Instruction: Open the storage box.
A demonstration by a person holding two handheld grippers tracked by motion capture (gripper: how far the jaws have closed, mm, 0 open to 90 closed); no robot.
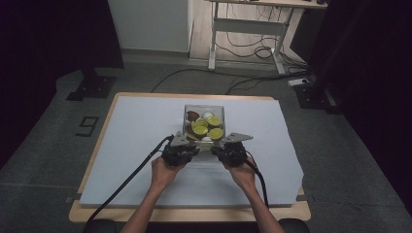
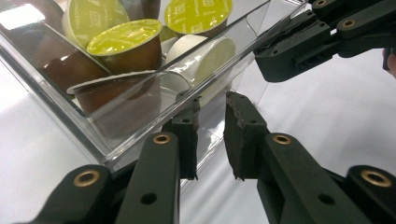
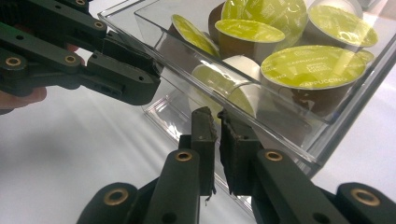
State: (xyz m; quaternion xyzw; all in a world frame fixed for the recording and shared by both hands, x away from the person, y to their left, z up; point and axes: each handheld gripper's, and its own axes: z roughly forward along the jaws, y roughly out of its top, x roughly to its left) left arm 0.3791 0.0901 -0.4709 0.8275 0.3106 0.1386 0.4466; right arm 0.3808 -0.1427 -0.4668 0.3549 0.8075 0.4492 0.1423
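In the high view the clear box [image 1: 204, 122] is small, and its near wall is hidden behind the left gripper [image 1: 187, 144] and the right gripper [image 1: 224, 144], so their jaws cannot be made out there. The capsules [image 1: 209, 127] are too tiny to count. In the left gripper view the box [image 2: 116, 140] runs off the top and left edges. In the right gripper view the print on a green lid [image 3: 313, 65] is blurred; it perhaps reads cappuccino.

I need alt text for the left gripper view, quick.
The left gripper pinches the near wall of a clear plastic box holding coffee capsules with lime-green, white and brown lids. The right gripper reaches in at the upper right, over a white table cover.
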